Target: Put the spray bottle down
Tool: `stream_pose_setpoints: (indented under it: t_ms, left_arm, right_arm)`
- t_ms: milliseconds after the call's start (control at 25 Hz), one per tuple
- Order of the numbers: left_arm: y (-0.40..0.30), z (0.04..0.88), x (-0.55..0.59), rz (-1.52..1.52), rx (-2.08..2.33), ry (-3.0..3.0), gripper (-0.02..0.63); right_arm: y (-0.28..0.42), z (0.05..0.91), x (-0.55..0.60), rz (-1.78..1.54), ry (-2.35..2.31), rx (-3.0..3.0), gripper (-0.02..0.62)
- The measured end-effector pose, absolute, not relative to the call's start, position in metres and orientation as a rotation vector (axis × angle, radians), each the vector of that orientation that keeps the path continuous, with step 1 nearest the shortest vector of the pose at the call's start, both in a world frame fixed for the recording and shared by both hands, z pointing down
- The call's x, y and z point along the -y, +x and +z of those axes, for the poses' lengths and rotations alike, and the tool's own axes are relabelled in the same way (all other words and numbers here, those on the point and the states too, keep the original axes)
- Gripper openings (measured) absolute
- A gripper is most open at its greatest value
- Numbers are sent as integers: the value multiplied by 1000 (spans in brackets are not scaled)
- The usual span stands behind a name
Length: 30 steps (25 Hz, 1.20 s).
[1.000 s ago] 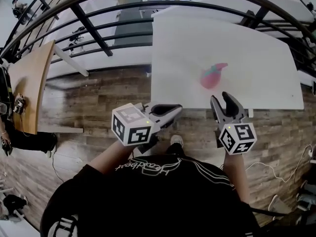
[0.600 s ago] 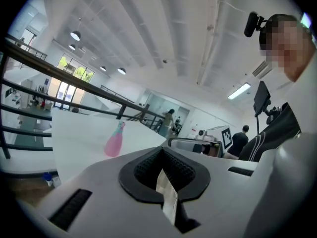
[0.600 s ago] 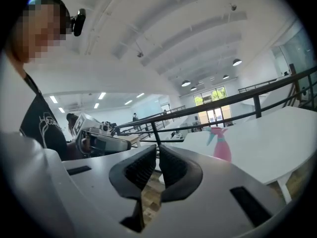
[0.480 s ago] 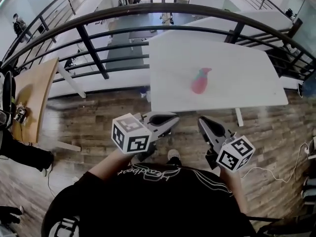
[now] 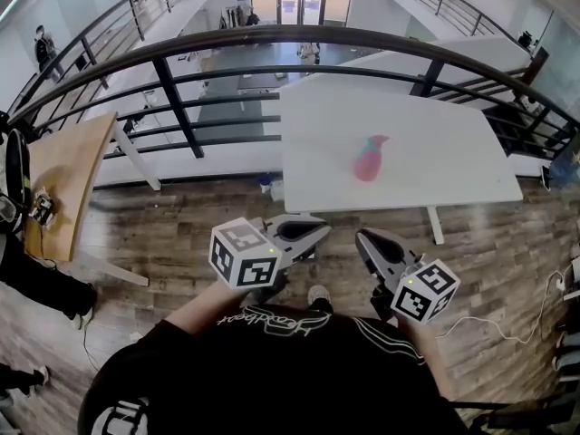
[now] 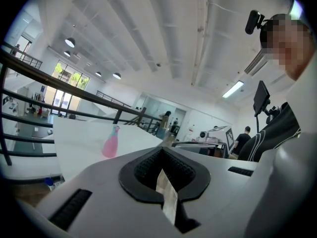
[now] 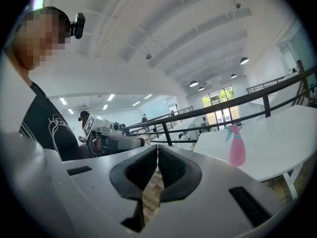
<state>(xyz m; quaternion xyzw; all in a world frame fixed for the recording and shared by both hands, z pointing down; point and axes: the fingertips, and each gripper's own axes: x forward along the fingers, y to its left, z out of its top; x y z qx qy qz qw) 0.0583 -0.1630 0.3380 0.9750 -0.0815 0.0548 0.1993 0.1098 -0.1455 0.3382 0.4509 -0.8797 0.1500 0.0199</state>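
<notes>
The pink spray bottle [image 5: 367, 159] with a teal head stands upright on the white table [image 5: 435, 143], with nothing holding it. It also shows in the left gripper view [image 6: 111, 143] and the right gripper view [image 7: 237, 148], well ahead of the jaws. My left gripper [image 5: 313, 229] is held over the wood floor, short of the table's near edge, its jaws shut with nothing between them [image 6: 162, 150]. My right gripper [image 5: 362, 238] hangs beside it, also clear of the table, its pads together and empty [image 7: 157, 148].
A black metal railing [image 5: 181, 107] curves behind the table. A wooden table [image 5: 63, 170] stands at the left with a person beside it. Cables [image 5: 507, 329] lie on the plank floor at the right.
Both grippers have drawn back from the table toward my body and risen. The right gripper's jaws, open a second ago, are now closed. The bottle has stayed where it stands.
</notes>
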Motion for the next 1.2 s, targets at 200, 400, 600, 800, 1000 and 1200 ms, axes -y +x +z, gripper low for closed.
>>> stream_pose_setpoints:
  t_ms: [200, 400, 600, 800, 1000, 1200]
  left_arm:
    - [56, 337, 161, 149, 230, 2731, 6]
    - [55, 335, 162, 144, 232, 2730, 6]
    - [56, 335, 163, 140, 231, 2726, 6]
    - [57, 334, 162, 135, 219, 2728, 6]
    - [56, 335, 161, 136, 209, 2731, 6]
    - [56, 332, 161, 131, 206, 2734, 6]
  right_arm:
    - [108, 338, 145, 451, 1406, 2720, 15]
    - [107, 338, 149, 448, 1402, 2713, 15]
    - [106, 340, 150, 451, 1395, 2707, 15]
    - [106, 340, 149, 451, 1396, 2700, 15]
    - [104, 340, 149, 451, 1401, 2695, 15]
    - [104, 342, 148, 454, 1393, 2691, 15]
